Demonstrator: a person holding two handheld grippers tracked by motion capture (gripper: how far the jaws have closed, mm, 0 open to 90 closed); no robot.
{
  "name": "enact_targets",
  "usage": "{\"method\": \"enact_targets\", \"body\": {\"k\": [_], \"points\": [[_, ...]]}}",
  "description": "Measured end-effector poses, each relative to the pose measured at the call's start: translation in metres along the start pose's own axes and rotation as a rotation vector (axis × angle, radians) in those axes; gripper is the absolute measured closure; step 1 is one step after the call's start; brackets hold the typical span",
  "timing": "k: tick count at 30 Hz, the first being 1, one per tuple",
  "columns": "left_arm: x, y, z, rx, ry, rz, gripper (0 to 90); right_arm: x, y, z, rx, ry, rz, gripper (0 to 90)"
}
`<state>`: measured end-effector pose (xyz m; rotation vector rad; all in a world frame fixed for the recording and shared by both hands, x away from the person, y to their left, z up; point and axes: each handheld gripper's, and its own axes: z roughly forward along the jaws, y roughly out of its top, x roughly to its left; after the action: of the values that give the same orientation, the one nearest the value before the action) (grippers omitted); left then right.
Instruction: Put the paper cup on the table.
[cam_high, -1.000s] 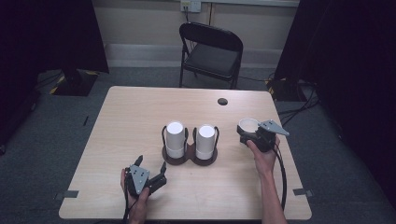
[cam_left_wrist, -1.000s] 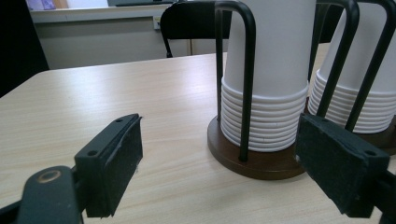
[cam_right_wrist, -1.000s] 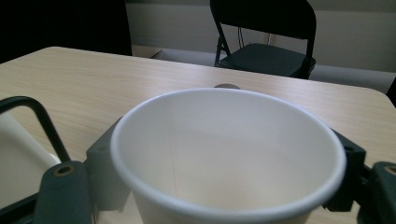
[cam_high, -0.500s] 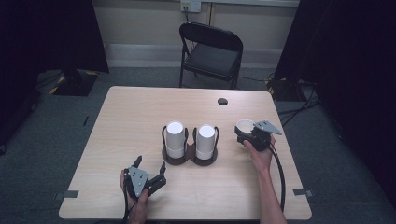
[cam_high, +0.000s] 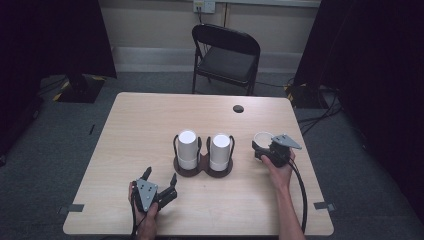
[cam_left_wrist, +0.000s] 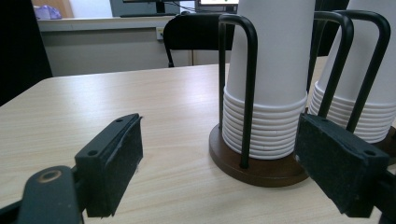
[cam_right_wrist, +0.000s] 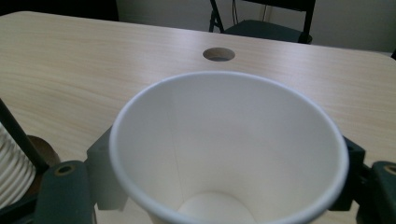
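Your right gripper (cam_high: 263, 150) holds a single white paper cup (cam_high: 262, 138) upright, mouth up, to the right of the cup rack and apart from it. In the right gripper view the cup (cam_right_wrist: 229, 149) sits between the two fingers (cam_right_wrist: 105, 175), which press against its sides at a moderate opening; its inside is bare white down to the bottom. Whether the cup's base rests on the tabletop (cam_high: 150, 125) cannot be told.

Your left gripper (cam_high: 160, 180) lies near the front edge of the tabletop, to the left of and nearer to you than the rack, its fingers (cam_left_wrist: 114, 163) spread wide with nothing between them. In the left gripper view they point toward the rack's brown base (cam_left_wrist: 254, 163).

The rack (cam_high: 202, 167) stands at mid-tabletop: two round brown bases side by side, each with black wire loops (cam_left_wrist: 247, 84) rising around a stack of white cups set mouth down. The left stack (cam_high: 187, 148) and the right stack (cam_high: 220, 150) are near each other, and the ribbed rims of the nested cups (cam_left_wrist: 264, 123) show at the foot of the stack.

A round hole (cam_high: 238, 108) opens in the tabletop beyond the held cup. A black folding chair (cam_high: 225, 57) stands behind the far edge.
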<state>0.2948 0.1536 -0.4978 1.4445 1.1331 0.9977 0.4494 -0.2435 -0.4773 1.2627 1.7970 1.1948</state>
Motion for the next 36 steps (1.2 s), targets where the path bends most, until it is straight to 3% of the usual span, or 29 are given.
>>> {"method": "enact_targets", "body": {"k": [8, 12, 22, 29, 36], "points": [[-0.001, 0.0, 0.0, 0.0, 0.0, 0.009, 15.6, -0.003, -0.003, -0.002, 0.038, -0.02, 0.0, 18.9], [0.0, 0.0, 0.0, 0.0, -0.003, 0.0, 15.5, -0.005, -0.006, 0.0, 0.072, -0.012, 0.041, 13.9], [0.0, 0.0, 0.0, -0.003, 0.004, -0.001, 15.6, -0.008, -0.011, -0.003, 0.106, -0.007, 0.08, 12.9], [0.0, 0.0, 0.0, 0.003, 0.008, -0.007, 15.6, -0.011, -0.016, -0.011, 0.105, -0.018, 0.105, 13.0], [0.001, 0.0, 0.001, 0.008, 0.009, -0.016, 15.6, -0.003, -0.016, -0.022, 0.083, -0.036, 0.11, 13.1]]}}
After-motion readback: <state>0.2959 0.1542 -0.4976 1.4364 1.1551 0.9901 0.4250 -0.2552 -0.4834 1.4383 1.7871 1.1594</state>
